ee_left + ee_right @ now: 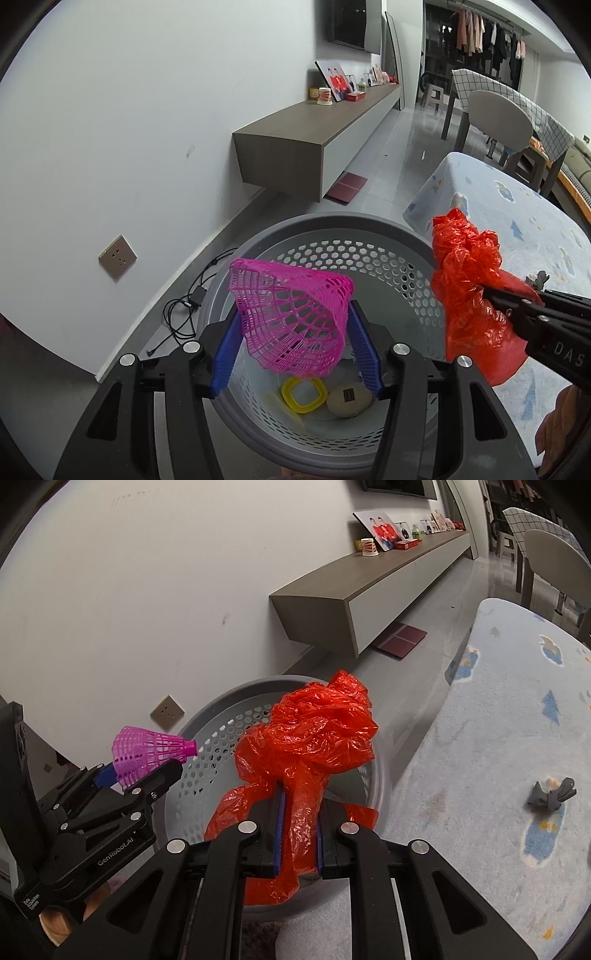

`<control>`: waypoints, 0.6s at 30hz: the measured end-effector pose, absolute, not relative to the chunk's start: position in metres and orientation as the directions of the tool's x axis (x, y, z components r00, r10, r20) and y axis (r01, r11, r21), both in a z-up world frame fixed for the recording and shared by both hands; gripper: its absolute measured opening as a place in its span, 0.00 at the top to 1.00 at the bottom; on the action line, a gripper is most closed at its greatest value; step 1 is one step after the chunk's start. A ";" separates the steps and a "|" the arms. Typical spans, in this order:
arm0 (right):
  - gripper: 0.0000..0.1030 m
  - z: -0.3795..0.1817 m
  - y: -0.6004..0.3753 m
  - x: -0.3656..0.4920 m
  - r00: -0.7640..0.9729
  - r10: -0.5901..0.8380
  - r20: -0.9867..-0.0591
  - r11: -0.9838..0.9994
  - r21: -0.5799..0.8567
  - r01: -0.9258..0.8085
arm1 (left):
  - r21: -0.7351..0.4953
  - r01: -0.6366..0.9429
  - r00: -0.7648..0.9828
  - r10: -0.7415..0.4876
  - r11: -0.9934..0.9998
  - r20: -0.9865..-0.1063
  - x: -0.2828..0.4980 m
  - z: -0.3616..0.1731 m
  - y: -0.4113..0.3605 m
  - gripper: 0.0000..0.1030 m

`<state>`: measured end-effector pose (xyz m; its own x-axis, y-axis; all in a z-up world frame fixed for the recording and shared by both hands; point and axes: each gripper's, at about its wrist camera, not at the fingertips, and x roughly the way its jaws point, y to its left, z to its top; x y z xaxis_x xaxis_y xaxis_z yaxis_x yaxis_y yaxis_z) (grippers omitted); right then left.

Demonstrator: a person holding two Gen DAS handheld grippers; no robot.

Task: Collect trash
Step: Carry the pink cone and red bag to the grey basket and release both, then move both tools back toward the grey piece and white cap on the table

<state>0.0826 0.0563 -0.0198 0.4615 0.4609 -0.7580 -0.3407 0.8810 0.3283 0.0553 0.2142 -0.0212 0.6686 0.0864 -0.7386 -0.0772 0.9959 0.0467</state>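
Over the bin, left claw (291,345): blue pads pinching a pink plastic mesh shuttlecock (295,317) by its skirt, held above the bin mouth; cork end points away toward the wall in right wrist view.
Right claw (298,830): pressed together on a crumpled red-orange plastic bag (306,746); bag bunches up past the pads, tail hangs below, over the bin's near rim.
Bin: round grey plastic basket w/ hexagonal holes (332,221), on the floor betw. wall and surface.
Inside bin: yellow square-ish plastic ring (303,395), beige egg-shaped lump w/ dark label (349,398), just beside each other on the bottom; pale bits around them, can't tell what.
Surface: light blue cloth w/ cloud print (517,738), right of bin; small dark grey crumpled scrap (552,795) lying on it, well apart from both claws.
Wall side: socket plate (117,257), black cable and adapter (194,297) on floor by bin.
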 end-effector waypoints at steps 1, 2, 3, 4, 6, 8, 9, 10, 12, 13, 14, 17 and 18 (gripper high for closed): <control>0.88 -0.020 0.057 0.083 0.460 0.464 -0.757 0.879 0.330 -0.344 | 0.046 -0.079 0.667 0.087 0.996 -0.740 0.055 -0.022 0.215 0.45; 0.86 -0.020 0.059 0.083 0.458 0.468 -0.756 0.877 0.331 -0.349 | 0.047 -0.082 0.665 0.090 0.996 -0.741 0.055 -0.022 0.215 0.45; 0.84 -0.020 0.060 0.082 0.459 0.468 -0.755 0.876 0.329 -0.353 | 0.048 -0.085 0.664 0.093 0.995 -0.742 0.056 -0.022 0.216 0.45; 0.82 -0.020 0.061 0.082 0.461 0.468 -0.754 0.876 0.325 -0.356 | 0.048 -0.089 0.664 0.095 0.995 -0.741 0.055 -0.022 0.217 0.43; 0.68 -0.020 0.062 0.081 0.466 0.467 -0.752 0.876 0.322 -0.359 | 0.047 -0.099 0.665 0.101 0.994 -0.740 0.055 -0.022 0.221 0.34; 0.55 -0.019 0.060 0.081 0.475 0.468 -0.745 0.877 0.327 -0.351 | 0.048 -0.116 0.666 0.113 0.992 -0.738 0.054 -0.021 0.225 0.23; 0.51 -0.019 0.059 0.081 0.480 0.468 -0.742 0.878 0.329 -0.347 | 0.048 -0.125 0.667 0.120 0.991 -0.735 0.053 -0.021 0.226 0.23; 0.51 -0.020 0.058 0.081 0.483 0.464 -0.742 0.880 0.328 -0.342 | 0.046 -0.129 0.667 0.121 0.991 -0.735 0.053 -0.020 0.227 0.23; 0.51 -0.020 0.058 0.081 0.485 0.458 -0.745 0.884 0.323 -0.338 | 0.045 -0.134 0.666 0.123 0.990 -0.735 0.053 -0.020 0.229 0.22; 0.51 -0.021 0.057 0.081 0.487 0.456 -0.745 0.885 0.321 -0.337 | 0.046 -0.135 0.665 0.125 0.990 -0.737 0.053 -0.020 0.229 0.21; 0.51 -0.021 0.058 0.080 0.488 0.454 -0.746 0.886 0.319 -0.336 | 0.048 -0.137 0.663 0.127 0.989 -0.737 0.052 -0.020 0.229 0.21; 0.51 -0.021 0.058 0.079 0.489 0.449 -0.748 0.888 0.313 -0.337 | 0.046 -0.141 0.661 0.129 0.989 -0.739 0.053 -0.020 0.230 0.20; 0.51 -0.021 0.058 0.078 0.490 0.448 -0.748 0.888 0.312 -0.336 | 0.044 -0.141 0.661 0.127 0.989 -0.740 0.054 -0.020 0.230 0.20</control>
<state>0.0783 0.0580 -0.0214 0.4898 0.4483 -0.7477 -0.3364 0.8884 0.3123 0.0537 0.2302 -0.0202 0.6606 0.1274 -0.7399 -0.1412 0.9890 0.0442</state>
